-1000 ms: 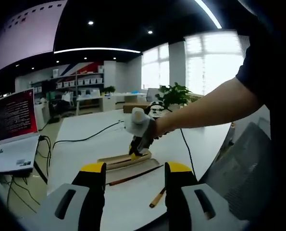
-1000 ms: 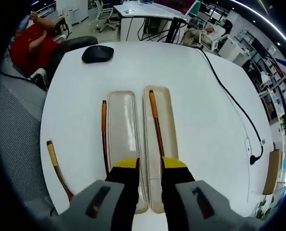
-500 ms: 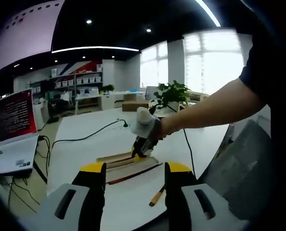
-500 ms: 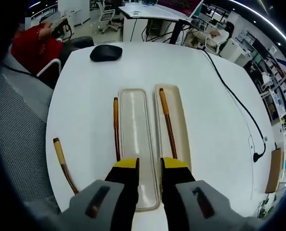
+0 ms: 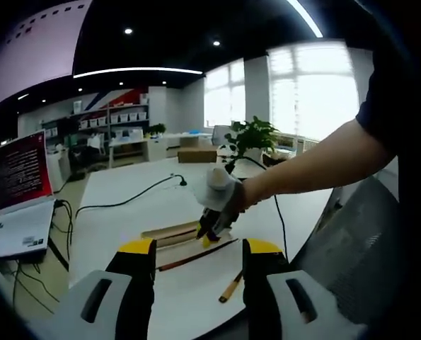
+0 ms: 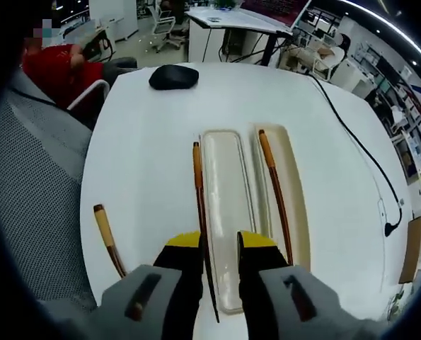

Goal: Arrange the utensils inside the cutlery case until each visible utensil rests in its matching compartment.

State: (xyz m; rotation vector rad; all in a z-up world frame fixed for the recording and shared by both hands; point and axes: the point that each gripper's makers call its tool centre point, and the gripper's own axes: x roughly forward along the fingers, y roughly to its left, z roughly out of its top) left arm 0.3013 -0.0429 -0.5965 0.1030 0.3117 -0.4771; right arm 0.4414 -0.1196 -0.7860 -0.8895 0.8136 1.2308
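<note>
The cutlery case lies as two beige trays: the left tray (image 6: 224,205) is bare, and the right tray (image 6: 295,212) holds a wood-handled utensil (image 6: 274,191). A second utensil (image 6: 199,205) lies on the table just left of the trays, its thin end running under my right gripper (image 6: 221,244), which hovers open above it. A third utensil (image 6: 107,237) lies apart near the table's edge. In the left gripper view, a gloved hand holds the right gripper (image 5: 209,237) over the case (image 5: 171,232). My left gripper (image 5: 199,251) stands open, nearer than the utensils (image 5: 196,255) (image 5: 231,287).
A black mouse (image 6: 173,76) sits at the far end of the white table (image 6: 139,156). A cable (image 6: 359,149) crosses the table's right side. A laptop (image 5: 19,198) stands on a neighbouring desk. A mesh chair (image 6: 33,198) and a person in red (image 6: 61,67) are close by.
My right gripper has moved sideways from above the tray with the utensil to above the loose utensil beside the case. The left gripper has stayed put.
</note>
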